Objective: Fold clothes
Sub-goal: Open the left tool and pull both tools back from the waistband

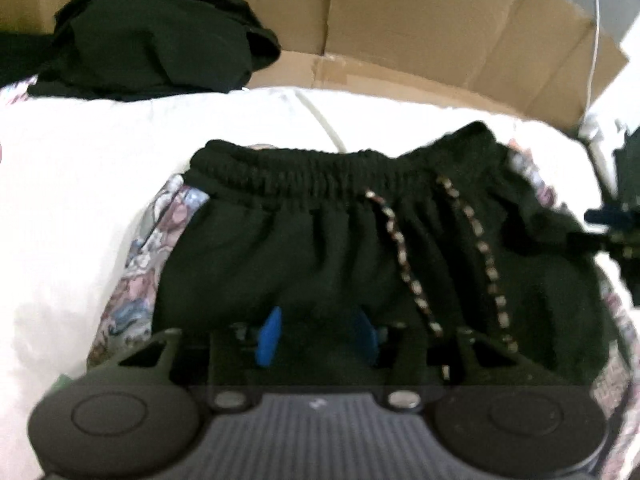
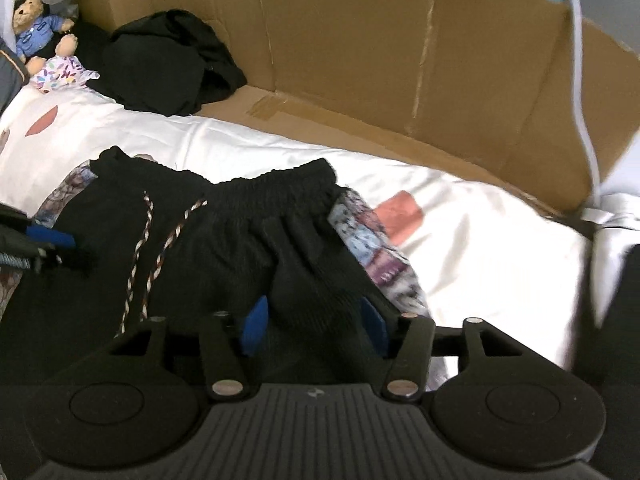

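Right wrist view: black shorts [image 2: 240,248] bunched between spread right tongs [image 2: 314,326]; left tongs [image 1: 318,334] likewise spread over them.

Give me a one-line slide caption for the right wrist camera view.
Right gripper open over black shorts spread on a white sheet, cardboard behind.

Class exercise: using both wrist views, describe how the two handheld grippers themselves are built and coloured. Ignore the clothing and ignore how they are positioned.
Both look alike. The left gripper and right gripper each have a dark grey ribbed body with a small pale mark at its centre, flanked by two round black discs. Black linkage arms with silver pivot pins lead forward to two fingers tipped with blue pads. No cables or sleeves are visible on either.
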`<state>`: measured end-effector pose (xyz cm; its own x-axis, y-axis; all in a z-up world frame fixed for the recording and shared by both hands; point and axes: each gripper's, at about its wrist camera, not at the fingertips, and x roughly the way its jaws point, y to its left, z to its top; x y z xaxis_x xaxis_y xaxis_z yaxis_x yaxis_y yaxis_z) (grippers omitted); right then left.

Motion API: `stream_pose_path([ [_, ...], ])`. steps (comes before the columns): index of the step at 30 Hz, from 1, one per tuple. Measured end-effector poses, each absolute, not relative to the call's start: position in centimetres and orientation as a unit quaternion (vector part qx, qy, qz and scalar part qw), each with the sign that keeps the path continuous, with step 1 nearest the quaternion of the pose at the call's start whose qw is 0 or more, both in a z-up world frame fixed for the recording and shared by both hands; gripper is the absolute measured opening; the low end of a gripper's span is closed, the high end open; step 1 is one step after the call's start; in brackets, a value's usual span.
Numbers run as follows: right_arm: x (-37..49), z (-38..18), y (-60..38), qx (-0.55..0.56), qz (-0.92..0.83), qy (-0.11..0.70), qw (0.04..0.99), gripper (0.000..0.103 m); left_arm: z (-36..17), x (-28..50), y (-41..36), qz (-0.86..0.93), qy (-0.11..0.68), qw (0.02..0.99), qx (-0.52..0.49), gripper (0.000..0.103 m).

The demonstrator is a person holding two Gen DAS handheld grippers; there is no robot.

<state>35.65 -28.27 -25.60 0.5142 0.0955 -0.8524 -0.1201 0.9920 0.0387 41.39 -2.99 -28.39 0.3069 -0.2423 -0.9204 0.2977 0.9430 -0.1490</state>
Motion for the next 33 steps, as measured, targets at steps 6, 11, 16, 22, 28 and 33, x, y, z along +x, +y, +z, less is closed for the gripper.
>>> stream_pose_path([
  [6, 32.2, -23.0, -29.0, 0.014, 0.042, 0.48, 0.876, 0.067, -24.6, 38.7, -2.9, -0.194, 0.544, 0.814, 0.058, 0.06],
  [11, 28.9, -20.8, -28.6, 0.018, 0.033, 0.469, 0.882, 0.069, -21.1, 36.3, -1.4, -0.203, 0.528, 0.822, 0.065, 0.061],
  [16, 25.8, -19.1, -28.3, 0.023, 0.02, 0.459, 0.888, 0.071, -18.7, 34.3, 1.0, -0.211, 0.518, 0.827, 0.059, 0.065],
  [22, 22.8, -18.1, -27.9, 0.022, 0.007, 0.458, 0.889, 0.071, -17.5, 32.2, 5.3, -0.197, 0.518, 0.832, 0.032, 0.065],
  [28, 19.7, -17.9, -26.6, 0.015, -0.005, 0.46, 0.888, 0.072, -18.6, 30.1, 8.3, -0.189, 0.528, 0.828, 0.023, 0.065],
  [33, 17.4, -18.7, -25.4, 0.032, -0.008, 0.468, 0.883, 0.073, -20.9, 28.4, 10.4, -0.187, 0.551, 0.813, 0.031, 0.065],
])
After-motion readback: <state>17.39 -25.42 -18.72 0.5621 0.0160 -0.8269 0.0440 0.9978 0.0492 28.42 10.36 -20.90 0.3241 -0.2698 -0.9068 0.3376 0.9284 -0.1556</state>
